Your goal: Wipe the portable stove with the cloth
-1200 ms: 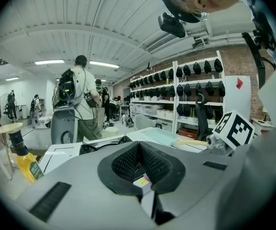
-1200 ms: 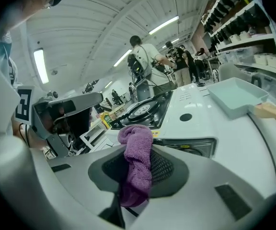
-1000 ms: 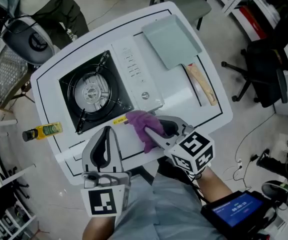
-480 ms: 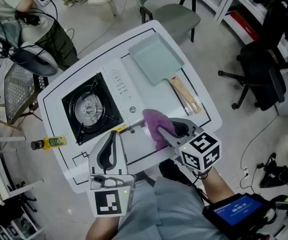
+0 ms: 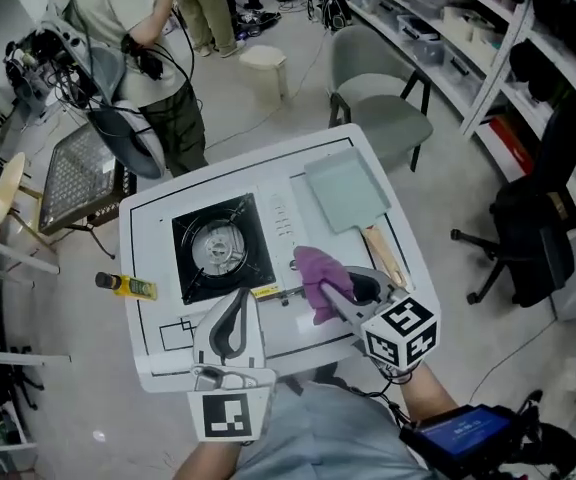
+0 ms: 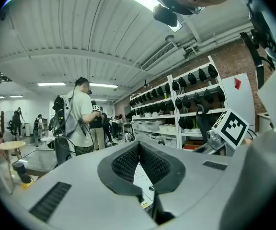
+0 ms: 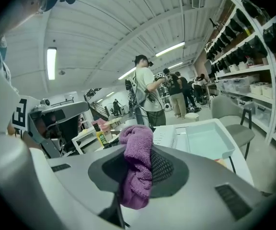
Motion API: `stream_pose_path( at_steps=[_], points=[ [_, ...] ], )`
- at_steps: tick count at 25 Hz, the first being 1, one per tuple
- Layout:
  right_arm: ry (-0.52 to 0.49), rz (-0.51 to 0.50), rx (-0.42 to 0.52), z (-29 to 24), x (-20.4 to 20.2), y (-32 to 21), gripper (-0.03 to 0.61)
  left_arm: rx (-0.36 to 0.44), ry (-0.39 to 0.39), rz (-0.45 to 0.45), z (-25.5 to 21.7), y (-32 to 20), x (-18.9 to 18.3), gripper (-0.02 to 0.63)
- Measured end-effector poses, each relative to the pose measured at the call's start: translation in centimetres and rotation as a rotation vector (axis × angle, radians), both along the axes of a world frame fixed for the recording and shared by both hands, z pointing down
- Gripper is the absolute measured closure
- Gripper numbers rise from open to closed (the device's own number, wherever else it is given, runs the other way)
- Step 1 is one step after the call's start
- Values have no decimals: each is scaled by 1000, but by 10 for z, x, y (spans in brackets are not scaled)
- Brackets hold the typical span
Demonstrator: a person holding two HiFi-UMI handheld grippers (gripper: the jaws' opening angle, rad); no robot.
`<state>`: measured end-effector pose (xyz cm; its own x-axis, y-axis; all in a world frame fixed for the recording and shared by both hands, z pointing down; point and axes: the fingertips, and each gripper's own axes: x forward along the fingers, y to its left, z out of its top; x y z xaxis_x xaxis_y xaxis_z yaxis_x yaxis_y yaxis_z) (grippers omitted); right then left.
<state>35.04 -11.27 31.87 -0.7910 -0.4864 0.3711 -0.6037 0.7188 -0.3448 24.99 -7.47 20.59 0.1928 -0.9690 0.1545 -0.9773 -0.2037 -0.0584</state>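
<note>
Cloth: clamped in right hand-held gripper
Left hand-held gripper: jaws together
Stove: whole in head view only; print unreadable

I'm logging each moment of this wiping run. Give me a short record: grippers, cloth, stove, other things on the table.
portable stove: on the white table, burner bare
left gripper: jaws shut, nothing held
right gripper: jaws shut on the purple cloth
purple cloth: hangs from the jaws, off the portable stove
also on table: grey-green tray, wooden handle at its near side
background: person standing beyond the table
</note>
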Motion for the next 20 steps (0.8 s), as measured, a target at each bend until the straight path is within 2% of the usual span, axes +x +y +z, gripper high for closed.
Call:
stream_pose_path(
  at_steps=[3,8,13,20],
  points=[
    [15,-34,1,6,-16,-5,460,-11,8,-48,5,0,-19,595],
    [81,-56,-49,41,-46,-16,460,-67,27,-77,31,-16,-60,595],
    [151,-45,-99,77,-61,-27,460,-119,34,-89,58,-34,-93,595],
    [191,4,-89,86,-69,-55,459,-160,48,-91,79,-50,-115,595]
  ],
)
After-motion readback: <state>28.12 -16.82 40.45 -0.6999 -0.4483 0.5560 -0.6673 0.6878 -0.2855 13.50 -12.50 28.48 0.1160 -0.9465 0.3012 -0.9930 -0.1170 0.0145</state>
